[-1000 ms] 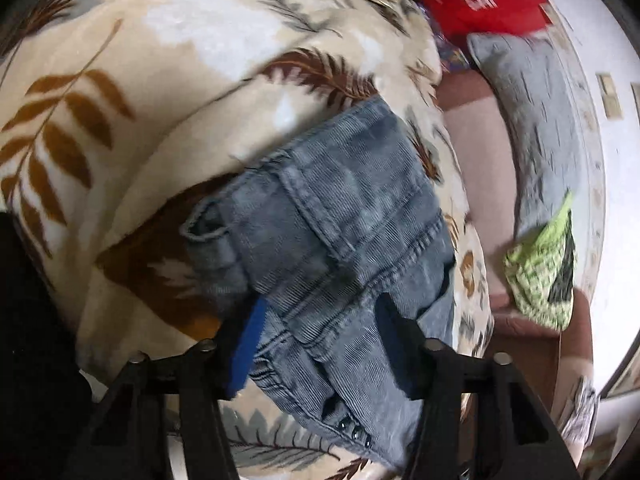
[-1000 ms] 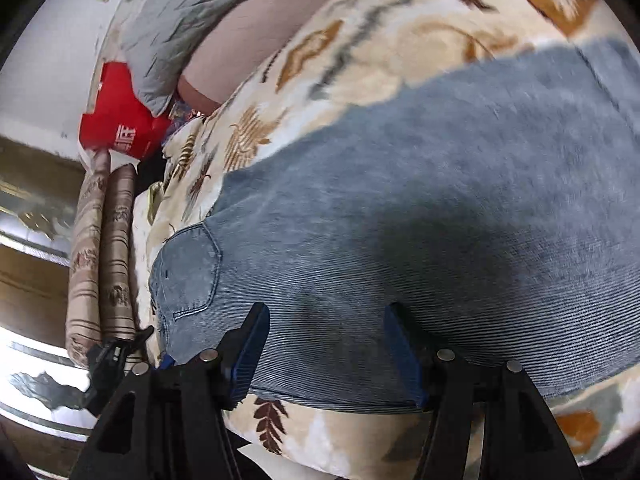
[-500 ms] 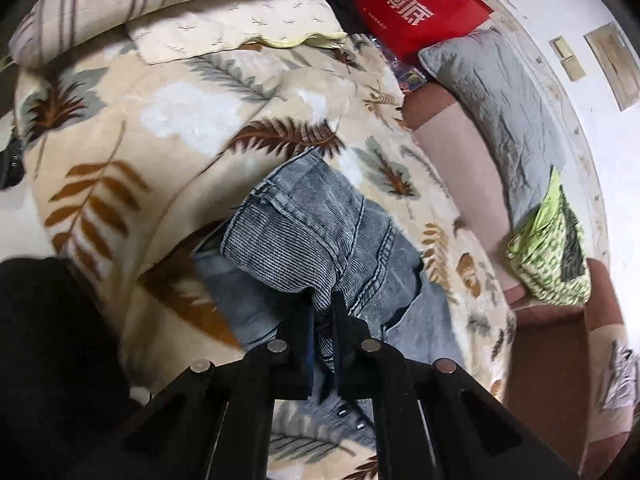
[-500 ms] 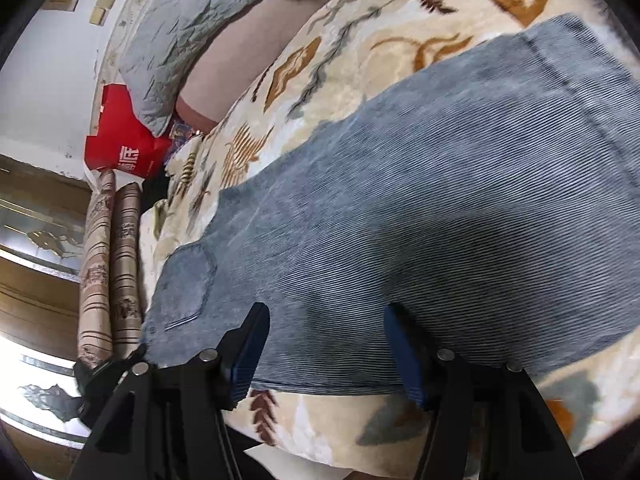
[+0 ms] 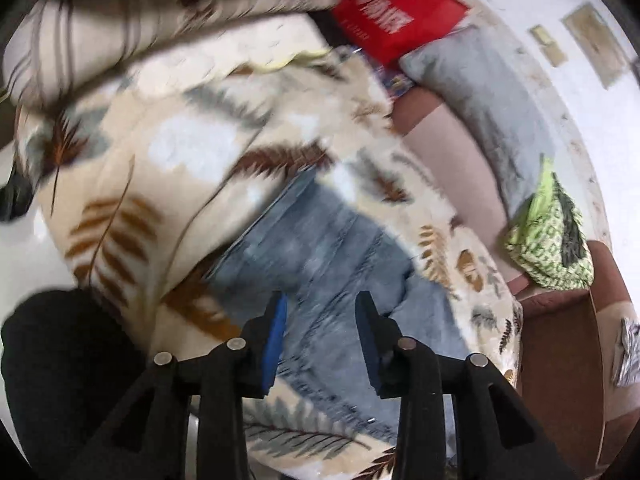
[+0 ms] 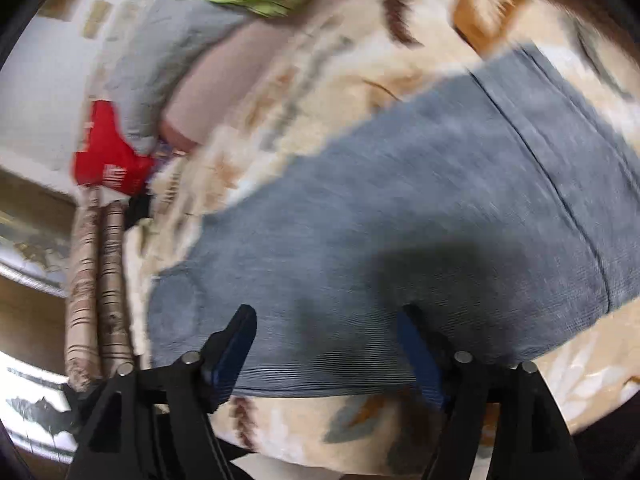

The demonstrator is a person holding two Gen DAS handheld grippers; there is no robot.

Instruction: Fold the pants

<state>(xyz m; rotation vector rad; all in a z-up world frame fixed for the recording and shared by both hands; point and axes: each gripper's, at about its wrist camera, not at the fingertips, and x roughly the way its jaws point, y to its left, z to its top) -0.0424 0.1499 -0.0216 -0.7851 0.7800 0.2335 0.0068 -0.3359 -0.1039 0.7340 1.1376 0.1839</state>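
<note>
With both tongs opening and empty, left tongs (image 5: pixel 320 334) and right tongs (image 6: pixel 326 346) poised above the grey-blue corduroy pants (image 6: pixel 400 216) spread ahead of them on the leaf-patterned fleece blanket (image 5: pixel 168 152), we should regrasp one matching edge each before folding.

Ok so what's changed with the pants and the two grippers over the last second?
The left gripper pinched the bunched end of the pants half a second ago, has let go, and pulled up and back; its fingers are opening, with nothing between them. The right gripper is opening wider above the cloth. The pants still lie on the leaf-print blanket, the red bag behind.
</note>
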